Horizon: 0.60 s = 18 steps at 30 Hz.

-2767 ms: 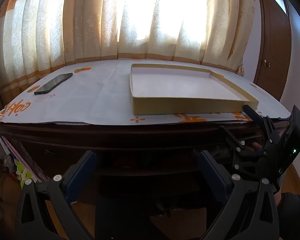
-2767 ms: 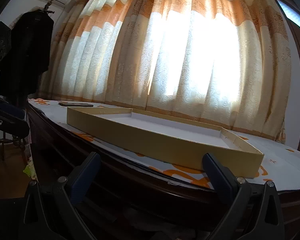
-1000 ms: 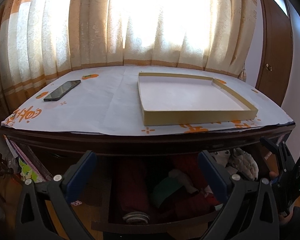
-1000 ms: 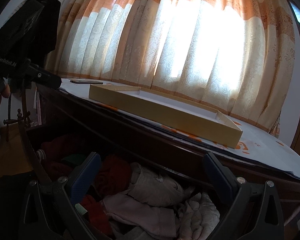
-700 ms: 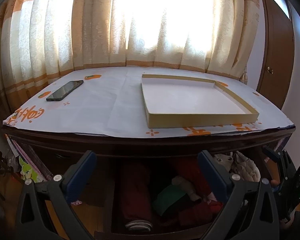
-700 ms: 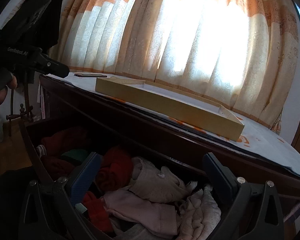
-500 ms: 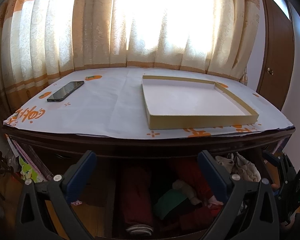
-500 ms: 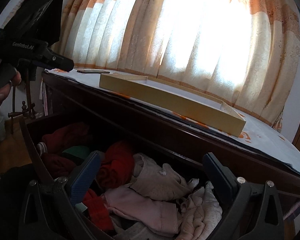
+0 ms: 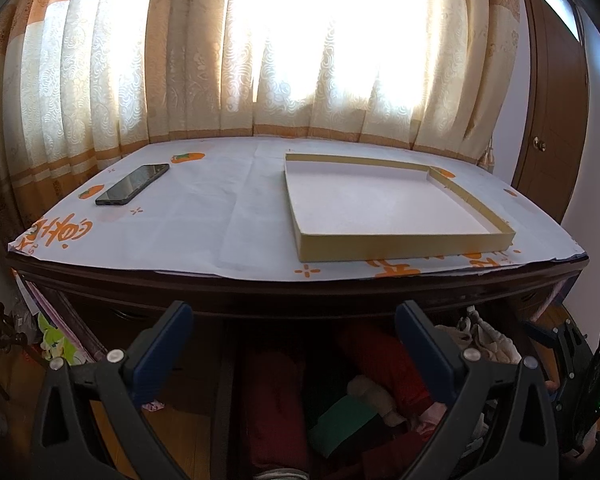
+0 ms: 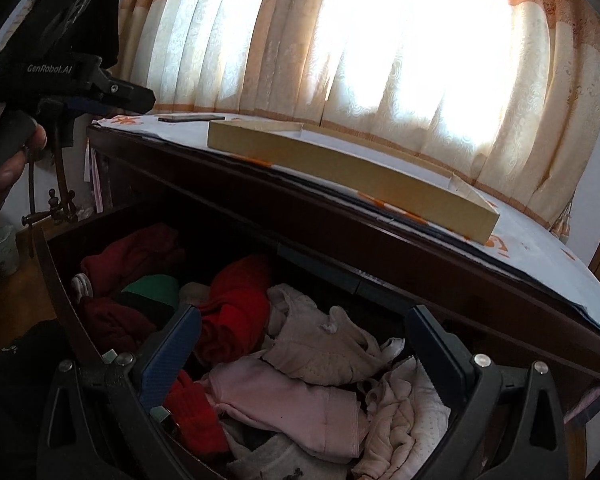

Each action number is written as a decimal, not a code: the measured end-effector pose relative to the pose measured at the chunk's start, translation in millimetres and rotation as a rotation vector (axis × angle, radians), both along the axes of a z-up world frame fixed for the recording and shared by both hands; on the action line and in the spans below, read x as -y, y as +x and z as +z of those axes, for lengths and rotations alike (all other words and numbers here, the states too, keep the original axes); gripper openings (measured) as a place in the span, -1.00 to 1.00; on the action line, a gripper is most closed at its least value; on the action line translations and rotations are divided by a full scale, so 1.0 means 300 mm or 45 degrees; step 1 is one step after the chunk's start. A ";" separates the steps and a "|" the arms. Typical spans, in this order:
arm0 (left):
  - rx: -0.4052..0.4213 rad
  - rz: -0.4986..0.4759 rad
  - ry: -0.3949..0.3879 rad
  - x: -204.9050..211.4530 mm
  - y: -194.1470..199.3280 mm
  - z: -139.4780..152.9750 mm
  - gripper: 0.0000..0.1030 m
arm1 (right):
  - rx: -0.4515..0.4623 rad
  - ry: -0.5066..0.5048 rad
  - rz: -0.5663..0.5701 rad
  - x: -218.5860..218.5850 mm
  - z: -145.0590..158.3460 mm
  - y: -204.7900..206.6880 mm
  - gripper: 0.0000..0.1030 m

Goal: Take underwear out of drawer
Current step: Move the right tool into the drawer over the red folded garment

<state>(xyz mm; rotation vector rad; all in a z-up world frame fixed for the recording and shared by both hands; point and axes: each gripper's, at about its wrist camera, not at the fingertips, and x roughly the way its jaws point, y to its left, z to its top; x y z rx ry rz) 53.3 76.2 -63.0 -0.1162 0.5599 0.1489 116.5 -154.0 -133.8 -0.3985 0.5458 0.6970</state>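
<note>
Right tool (image 10: 300, 344) hangs with jaws spread over the drawer (image 10: 56, 280); left tool (image 9: 292, 344) gapes too, empty. Underwear (image 10: 300, 400), pale pink, lies at 6 o'clock among the clothes: light, limp, likely best pinched at a raised fold.

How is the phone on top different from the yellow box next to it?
The phone is small, dark and flat, while the box is much bigger, pale yellow and has low walls around a white inside. The phone lies toward the left of the paper-covered top, the box toward the right. Both rest on that top.
</note>
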 end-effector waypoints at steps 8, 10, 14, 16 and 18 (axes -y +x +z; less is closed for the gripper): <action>0.009 -0.003 0.004 0.003 -0.009 0.011 0.99 | -0.056 -0.015 -0.005 -0.002 -0.002 0.000 0.99; 0.014 -0.003 0.003 0.006 -0.015 0.018 0.99 | -0.065 -0.038 -0.003 -0.006 -0.005 0.000 0.99; 0.017 -0.001 0.001 0.008 -0.019 0.026 0.99 | -0.073 -0.066 0.004 -0.014 -0.009 -0.009 0.99; 0.016 -0.001 -0.001 0.006 -0.020 0.027 0.99 | -0.074 -0.078 0.011 -0.020 -0.011 -0.011 0.99; 0.013 -0.002 -0.002 0.007 -0.021 0.028 0.99 | -0.071 -0.096 0.009 -0.030 -0.012 -0.007 0.99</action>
